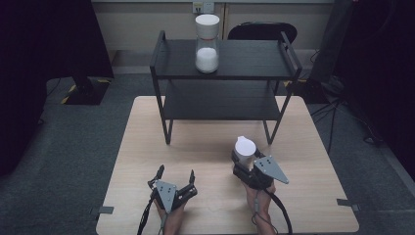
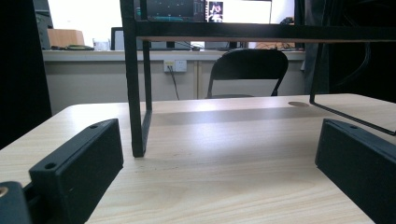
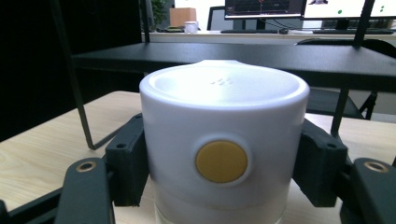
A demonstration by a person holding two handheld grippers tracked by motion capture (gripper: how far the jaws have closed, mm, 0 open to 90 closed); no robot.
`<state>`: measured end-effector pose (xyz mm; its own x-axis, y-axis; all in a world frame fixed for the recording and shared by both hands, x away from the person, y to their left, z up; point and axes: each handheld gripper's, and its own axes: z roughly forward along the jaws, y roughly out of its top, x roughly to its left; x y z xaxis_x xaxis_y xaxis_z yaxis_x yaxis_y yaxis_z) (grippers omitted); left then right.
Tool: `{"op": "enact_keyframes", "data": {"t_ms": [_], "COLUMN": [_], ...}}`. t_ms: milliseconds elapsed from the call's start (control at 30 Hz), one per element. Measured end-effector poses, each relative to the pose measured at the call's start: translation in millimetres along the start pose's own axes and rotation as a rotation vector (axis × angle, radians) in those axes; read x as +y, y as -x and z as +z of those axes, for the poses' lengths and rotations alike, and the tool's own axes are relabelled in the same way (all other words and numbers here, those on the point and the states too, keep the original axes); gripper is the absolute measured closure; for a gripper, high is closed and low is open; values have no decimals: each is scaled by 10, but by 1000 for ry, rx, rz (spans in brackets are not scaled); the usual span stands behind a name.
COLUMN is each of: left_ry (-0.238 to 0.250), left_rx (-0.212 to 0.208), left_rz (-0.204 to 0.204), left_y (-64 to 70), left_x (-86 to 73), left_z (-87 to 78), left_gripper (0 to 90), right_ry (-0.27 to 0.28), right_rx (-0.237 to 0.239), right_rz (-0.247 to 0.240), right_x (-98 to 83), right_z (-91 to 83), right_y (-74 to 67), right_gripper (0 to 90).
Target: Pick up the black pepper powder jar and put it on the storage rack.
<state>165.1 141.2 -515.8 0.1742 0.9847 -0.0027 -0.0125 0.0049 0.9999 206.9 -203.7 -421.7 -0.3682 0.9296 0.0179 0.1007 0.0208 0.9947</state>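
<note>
- Wooden table [image 1: 147, 147] is sitting in the middle of the high view, grey floor around it.
- Black two-tier shelf rack [image 1: 230, 100] is standing at the far half of the table – legs on the wood, its top shelf level with the background chair [image 1: 262, 31].
- Tall white-lidded jar [image 1: 207, 44] is standing upright on the rack's top shelf, left of centre, white contents filling its lower part.
- Right gripper [image 1: 244, 164] is clamping a second white-lidded jar [image 1: 244, 147] – jaws pressing on both sides of the lid, yellow button [image 3: 221, 161] facing the camera in the right gripper view; jar is sitting near the table's right front, in front of the rack's right leg.
- Left gripper [image 1: 176, 176] is hovering low at the table's near edge, jaws spread wide apart, nothing between them, pointing toward the rack.
</note>
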Motion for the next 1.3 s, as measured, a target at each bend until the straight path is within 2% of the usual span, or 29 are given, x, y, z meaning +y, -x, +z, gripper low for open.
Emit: {"op": "enact_keyframes", "data": {"t_ms": [233,567,600,767,867,1133,1300], "left_ry": [0,0,0,0,0,0,-1], "left_rx": [0,1,1,1,1,5,10], "left_rz": [0,0,0,0,-1,0,0], "left_y": [0,2,2,2,2,9,17], "left_x": [0,0,0,0,-1,1,1], "left_z": [0,0,0,0,0,1,2], "left_gripper": [3,4,4,4,4,5,5], "right_ry": [11,15,15,37,42,53,70], "right_rx": [39,146,146,186,188,209,228], "right_rz": [12,-33,-33,-34,-42,-75,-70], "right_x": [174,621,621,865,963,1432,1759], "right_z": [-34,-47,-47,-15,7,141,232], "right_y": [84,270,270,384,424,613,713], "right_gripper": [300,300,300,301,301,301,301]}}
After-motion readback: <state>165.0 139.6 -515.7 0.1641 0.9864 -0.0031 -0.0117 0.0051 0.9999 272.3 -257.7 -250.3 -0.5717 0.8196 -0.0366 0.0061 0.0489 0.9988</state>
